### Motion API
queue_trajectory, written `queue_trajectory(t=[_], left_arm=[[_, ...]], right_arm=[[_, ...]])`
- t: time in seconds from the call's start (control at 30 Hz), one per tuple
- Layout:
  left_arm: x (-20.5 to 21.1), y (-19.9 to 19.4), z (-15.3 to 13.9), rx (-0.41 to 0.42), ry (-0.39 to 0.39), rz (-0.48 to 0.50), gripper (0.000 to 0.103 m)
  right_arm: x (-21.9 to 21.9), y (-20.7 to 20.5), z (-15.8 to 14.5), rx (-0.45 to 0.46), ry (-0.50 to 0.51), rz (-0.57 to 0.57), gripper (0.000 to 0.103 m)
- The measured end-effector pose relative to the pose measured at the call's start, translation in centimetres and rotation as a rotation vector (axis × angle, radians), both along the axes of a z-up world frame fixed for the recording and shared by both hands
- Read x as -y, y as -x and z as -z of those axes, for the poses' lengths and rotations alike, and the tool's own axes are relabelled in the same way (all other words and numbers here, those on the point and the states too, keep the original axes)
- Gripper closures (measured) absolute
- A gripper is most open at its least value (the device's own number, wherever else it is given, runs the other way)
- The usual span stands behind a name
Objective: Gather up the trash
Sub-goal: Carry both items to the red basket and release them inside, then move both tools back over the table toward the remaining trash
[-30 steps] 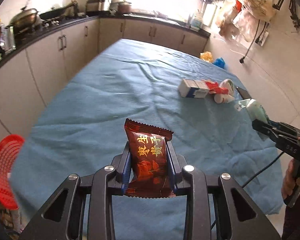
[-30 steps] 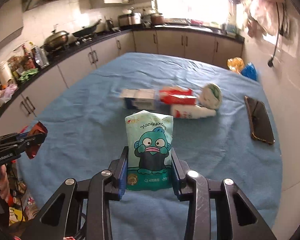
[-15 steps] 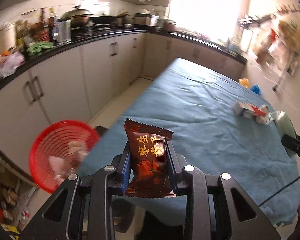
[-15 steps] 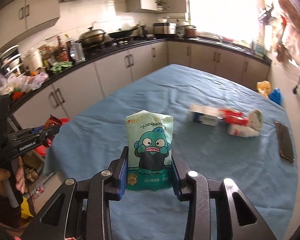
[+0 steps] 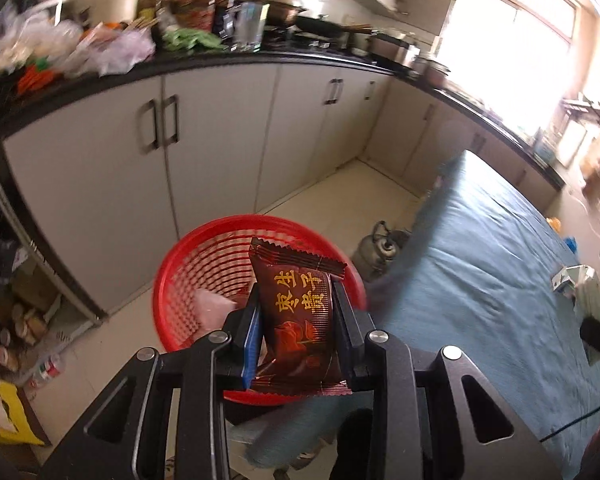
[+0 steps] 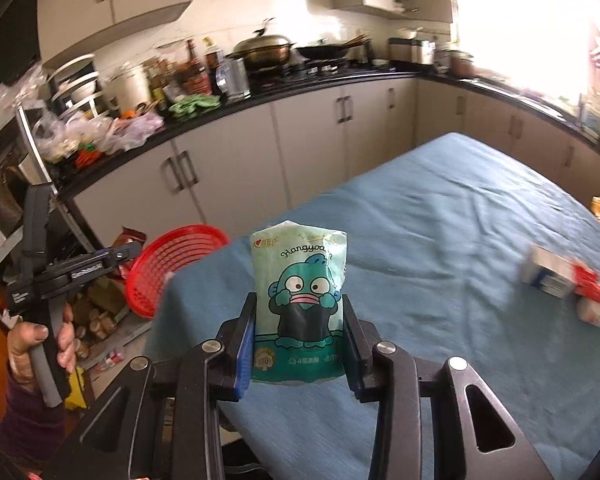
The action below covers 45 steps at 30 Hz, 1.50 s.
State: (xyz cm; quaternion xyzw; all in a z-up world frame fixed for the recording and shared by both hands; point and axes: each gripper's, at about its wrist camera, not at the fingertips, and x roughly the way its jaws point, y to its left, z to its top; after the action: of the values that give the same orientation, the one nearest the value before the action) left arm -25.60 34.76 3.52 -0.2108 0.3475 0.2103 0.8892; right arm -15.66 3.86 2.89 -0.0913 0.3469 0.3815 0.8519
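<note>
My left gripper [image 5: 296,300] is shut on a dark red snack packet [image 5: 300,312] and holds it over a red mesh basket [image 5: 188,276] that stands beside the table's left end; pale trash lies in the basket. My right gripper [image 6: 298,312] is shut on a pale green tissue pack with a cartoon fish [image 6: 300,300], above the blue-covered table [image 6: 460,240]. In the right wrist view the left gripper [image 6: 128,256] with its packet hovers at the basket [image 6: 168,264]. More trash, a white carton and red-white wrappers [image 6: 568,284], lies on the table at the right.
Grey kitchen cabinets [image 5: 204,152] with a cluttered black counter run along the left. A metal kettle [image 5: 376,248] stands on the floor by the table's edge. Bottles and jars [image 5: 24,336] sit on the floor at the left.
Both grippers have swung left, away from the table's middle toward the red basket. The left gripper with the red packet is now above the basket. Both grips are unchanged.
</note>
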Motion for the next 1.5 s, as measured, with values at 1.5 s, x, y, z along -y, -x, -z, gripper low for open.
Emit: queue_trajectory(t=[1.5], left_arm=[[-0.2, -1.1, 0.6, -0.071, -0.2, -0.056, 0.034]], right_arm=[[-14.5, -2.6, 4.6, -0.129, -0.041, -0.142, 0.036]])
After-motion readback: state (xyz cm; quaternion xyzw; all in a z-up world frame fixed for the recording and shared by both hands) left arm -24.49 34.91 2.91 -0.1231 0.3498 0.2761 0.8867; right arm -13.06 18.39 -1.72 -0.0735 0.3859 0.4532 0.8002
